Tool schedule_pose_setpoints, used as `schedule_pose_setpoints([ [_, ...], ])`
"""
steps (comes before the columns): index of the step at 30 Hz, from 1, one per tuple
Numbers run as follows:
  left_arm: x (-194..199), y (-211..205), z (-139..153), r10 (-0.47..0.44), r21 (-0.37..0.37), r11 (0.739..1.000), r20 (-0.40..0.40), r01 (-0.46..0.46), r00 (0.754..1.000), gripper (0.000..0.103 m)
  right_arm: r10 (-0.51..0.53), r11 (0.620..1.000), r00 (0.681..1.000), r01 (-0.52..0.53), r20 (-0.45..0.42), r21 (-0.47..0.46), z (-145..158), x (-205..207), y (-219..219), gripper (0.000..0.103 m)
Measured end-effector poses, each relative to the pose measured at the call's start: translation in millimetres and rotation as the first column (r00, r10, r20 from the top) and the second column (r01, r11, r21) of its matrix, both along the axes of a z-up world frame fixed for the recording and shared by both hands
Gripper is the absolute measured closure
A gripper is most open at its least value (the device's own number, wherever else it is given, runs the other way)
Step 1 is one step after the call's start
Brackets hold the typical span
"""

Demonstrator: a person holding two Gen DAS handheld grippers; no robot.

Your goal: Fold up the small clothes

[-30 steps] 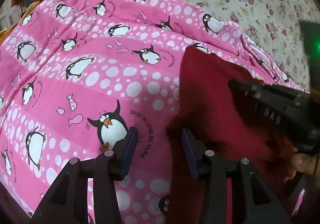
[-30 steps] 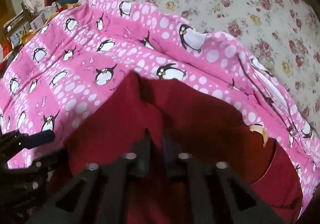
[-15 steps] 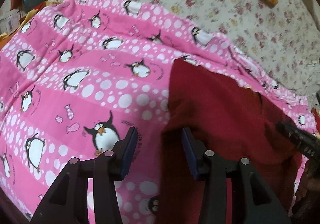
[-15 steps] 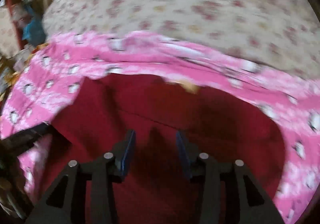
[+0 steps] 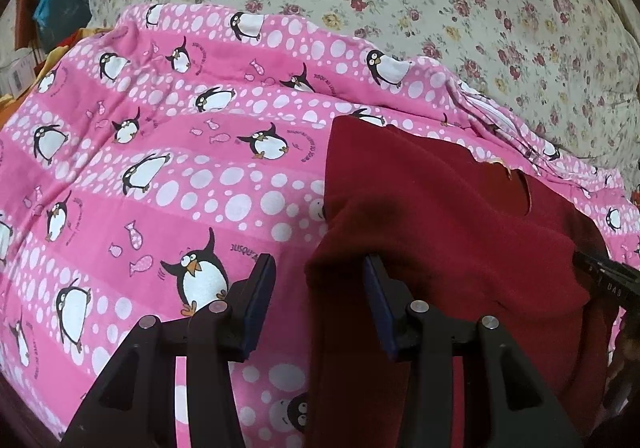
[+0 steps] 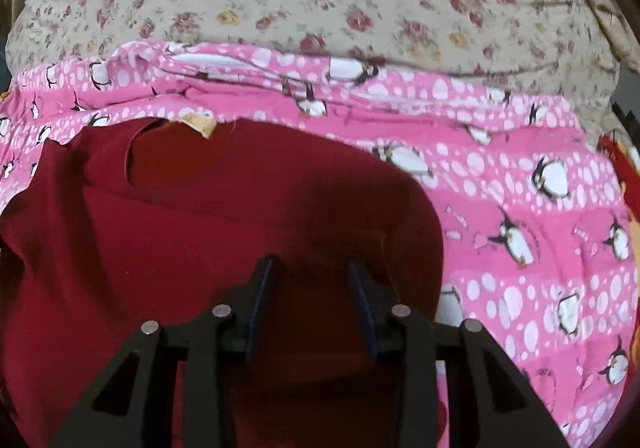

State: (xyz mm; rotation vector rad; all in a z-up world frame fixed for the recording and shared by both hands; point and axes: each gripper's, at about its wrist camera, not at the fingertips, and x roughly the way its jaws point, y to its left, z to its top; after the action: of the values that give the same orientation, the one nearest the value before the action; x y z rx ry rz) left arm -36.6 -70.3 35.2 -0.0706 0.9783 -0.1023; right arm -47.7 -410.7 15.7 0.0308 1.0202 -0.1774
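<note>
**Right gripper released, red garment lies folded on penguin blanket**

One second ago the right gripper (image 6: 310, 284) was seen pinched shut on the cloth; now its jaws are held wide apart above the dark red garment (image 6: 224, 216), nothing gripped. The left gripper (image 5: 318, 288) is kept wide as before, its right finger (image 5: 378, 300) at the garment's left edge, its left finger over the pink penguin blanket (image 5: 160, 168). The garment is spread on the blanket's right side, neckline far. A floral quilt (image 5: 400, 8) is seen beyond. No containers are seen.

Parted gripper (image 6: 310, 288) over red garment (image 6: 224, 208)
</note>
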Motion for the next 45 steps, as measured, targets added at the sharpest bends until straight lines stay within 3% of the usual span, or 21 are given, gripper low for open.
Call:
schedule_pose_setpoints([
  [4,-2,0,1,0.000,0.001,1.000,0.006,0.000,1.000,0.078,0.007,1.000,1.000,-0.008,0.011,0.009,10,-11,3,0.062],
  [8,-4,-1,4,0.001,0.007,1.000,0.020,-0.001,1.000,0.078,0.018,0.997,0.999,-0.022,0.051,0.080,27,-34,7,0.048],
  [14,-10,-4,12,-0.023,-0.027,0.999,0.057,0.025,0.998,0.078,0.074,0.988,0.994,-0.083,0.075,0.132,40,-76,27,0.046],
  [18,-18,-10,15,-0.069,-0.075,0.994,0.061,0.074,0.996,0.076,0.101,0.983,0.994,-0.105,0.036,0.151,37,-105,36,0.041],
  [22,-22,-17,10,-0.113,-0.147,0.983,0.014,0.114,0.993,0.071,0.087,0.980,0.996,-0.088,0.012,0.178,33,-139,32,0.040],
  [28,-30,-29,10,-0.140,-0.110,0.984,0.019,0.141,0.990,0.071,0.033,0.964,0.999,-0.030,-0.006,0.265,23,-174,18,0.038],
  [36,-28,-21,9,-0.114,-0.137,0.984,-0.002,0.112,0.994,0.071,0.093,0.945,0.996,-0.085,-0.011,0.316,13,-186,38,0.038],
  [37,-28,-20,9,-0.108,-0.148,0.983,-0.006,0.106,0.994,0.071,0.099,0.948,0.995,-0.089,-0.018,0.306,9,-185,40,0.042],
  [41,-28,-15,9,-0.088,-0.160,0.983,-0.012,0.085,0.996,0.071,0.176,0.962,0.984,-0.172,0.004,0.210,14,-188,56,0.084],
  [42,-27,-13,10,-0.082,-0.169,0.982,-0.012,0.079,0.997,0.071,0.182,0.957,0.983,-0.182,0.024,0.228,23,-189,54,0.093],
  [44,-28,-8,13,-0.068,-0.197,0.978,-0.006,0.066,0.998,0.071,0.182,0.924,0.981,-0.196,0.073,0.327,38,-190,48,0.098],
  [45,-28,-6,14,-0.062,-0.207,0.976,-0.003,0.060,0.998,0.071,0.183,0.920,0.977,-0.208,0.105,0.331,48,-190,48,0.098],
])
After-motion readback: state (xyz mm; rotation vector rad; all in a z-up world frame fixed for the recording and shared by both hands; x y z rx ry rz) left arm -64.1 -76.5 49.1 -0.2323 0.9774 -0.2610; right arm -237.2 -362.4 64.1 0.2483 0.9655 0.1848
